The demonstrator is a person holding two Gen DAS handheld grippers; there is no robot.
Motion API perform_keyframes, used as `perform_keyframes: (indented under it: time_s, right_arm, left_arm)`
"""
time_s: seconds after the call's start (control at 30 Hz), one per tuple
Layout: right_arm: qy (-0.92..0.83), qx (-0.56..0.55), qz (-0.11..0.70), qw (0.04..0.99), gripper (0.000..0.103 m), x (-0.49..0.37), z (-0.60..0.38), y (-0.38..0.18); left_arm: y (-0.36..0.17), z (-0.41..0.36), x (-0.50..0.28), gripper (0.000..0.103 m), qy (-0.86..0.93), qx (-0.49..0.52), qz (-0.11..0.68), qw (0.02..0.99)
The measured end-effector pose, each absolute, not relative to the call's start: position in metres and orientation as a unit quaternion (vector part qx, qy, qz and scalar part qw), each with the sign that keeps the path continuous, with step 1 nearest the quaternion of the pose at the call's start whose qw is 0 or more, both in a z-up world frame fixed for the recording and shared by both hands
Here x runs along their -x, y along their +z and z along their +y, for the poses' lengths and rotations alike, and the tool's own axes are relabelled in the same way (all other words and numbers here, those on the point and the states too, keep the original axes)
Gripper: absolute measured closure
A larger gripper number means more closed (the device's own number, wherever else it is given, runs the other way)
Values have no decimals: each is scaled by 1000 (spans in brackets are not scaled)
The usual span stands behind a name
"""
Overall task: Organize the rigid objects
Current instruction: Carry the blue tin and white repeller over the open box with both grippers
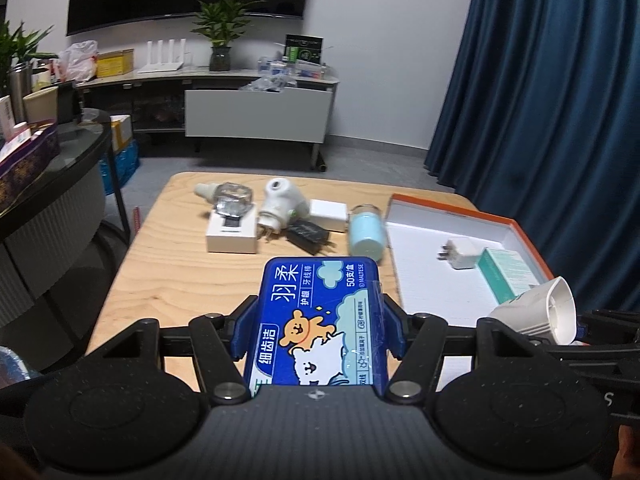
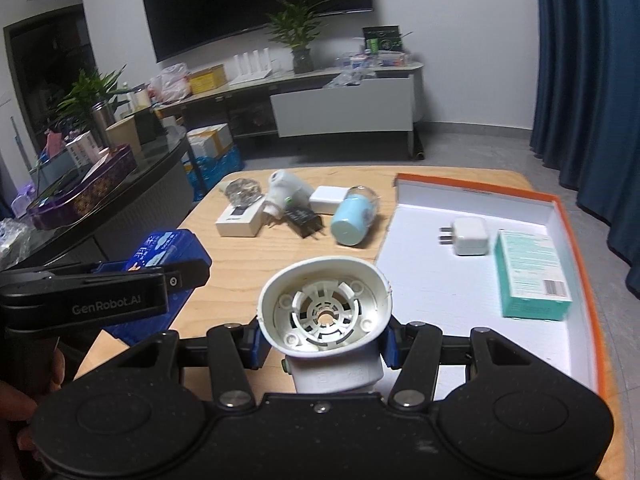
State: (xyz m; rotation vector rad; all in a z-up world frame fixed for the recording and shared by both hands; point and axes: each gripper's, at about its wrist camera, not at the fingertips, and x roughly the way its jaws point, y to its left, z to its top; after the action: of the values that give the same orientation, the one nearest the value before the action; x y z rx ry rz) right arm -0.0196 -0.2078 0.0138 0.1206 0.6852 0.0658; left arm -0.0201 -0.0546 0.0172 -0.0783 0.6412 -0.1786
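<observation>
Early-to-mid: white charger (image 2: 469,236) and teal box (image 2: 530,278) lie in the orange tray (image 2: 576,240), left gripper (image 1: 318,320) pinches the blue floss box (image 1: 316,320), right gripper (image 2: 322,340) pinches a white plug-in device (image 2: 324,308), and roughly six items, partly overlapping, wait on the table (image 2: 240,280).

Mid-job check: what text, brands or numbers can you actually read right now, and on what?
"羽柔", "细齿洁", "护龈", "牙线棒", "50支/盒", "MALTESE": blue floss pick box held in the left gripper.
"GenRobot.AI": side of the left gripper, right wrist view.
Teal box in the orange-rimmed tray: print too blurred.
Black charger: unreadable.
</observation>
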Motion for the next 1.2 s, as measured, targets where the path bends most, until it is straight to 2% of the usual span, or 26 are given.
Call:
perform_keyframes:
  time_s: [1.2]
  right_arm:
    - [-97, -108, 295, 944, 40, 52, -300, 21]
  left_arm:
    - [16, -147, -1, 40, -200, -9, 311, 929]
